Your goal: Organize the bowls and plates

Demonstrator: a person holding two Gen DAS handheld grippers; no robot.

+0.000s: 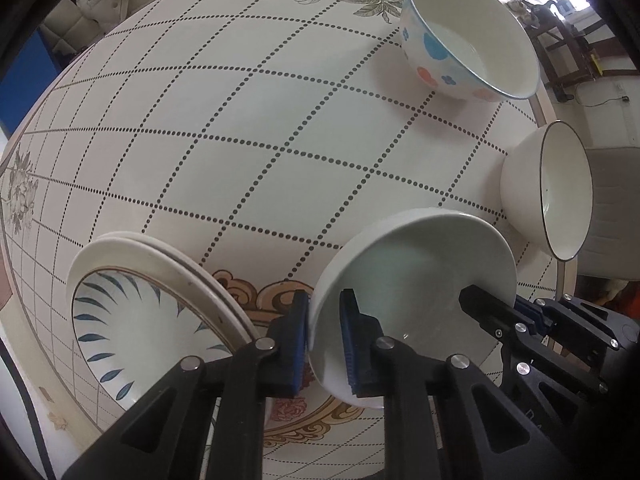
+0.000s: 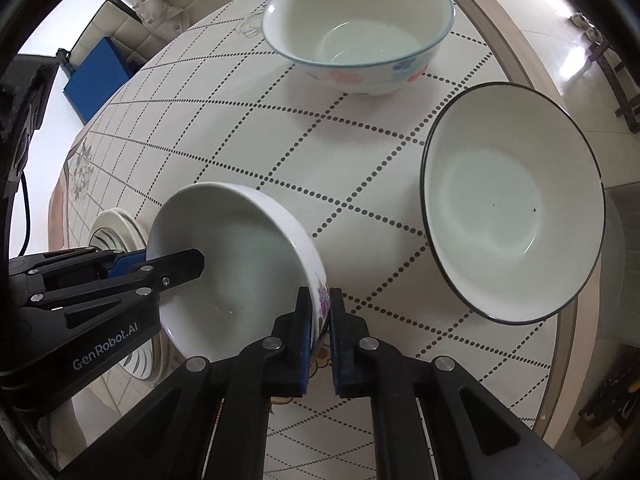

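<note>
Where our left gripper point(image 1: 324, 344) pinches one side of the white bowl's point(image 1: 420, 272) wall, one blue pad sits outside the rim and the other inside, both pressed to the ceramic. Our right gripper point(image 2: 320, 336) has shut on the opposite side the same way, its pads clamping the wall where a purple flower print shows. So we hold the bowl with both tools, each closed narrow on the rim, and it sits between them over the table point(image 1: 248, 128), near the front edge; whether its base touches the cloth we cannot tell. Just left of it lies a stack of plates point(image 1: 132, 316), the top one painted with blue leaves. Farther out to the right stands a black-rimmed bowl point(image 2: 512, 200), near the table's edge and apart from the one we grip. Beyond both, at the far side, a spotted bowl point(image 2: 360, 32) with blue and pink marks stands upright on the dotted, diamond-patterned tablecloth.
</note>
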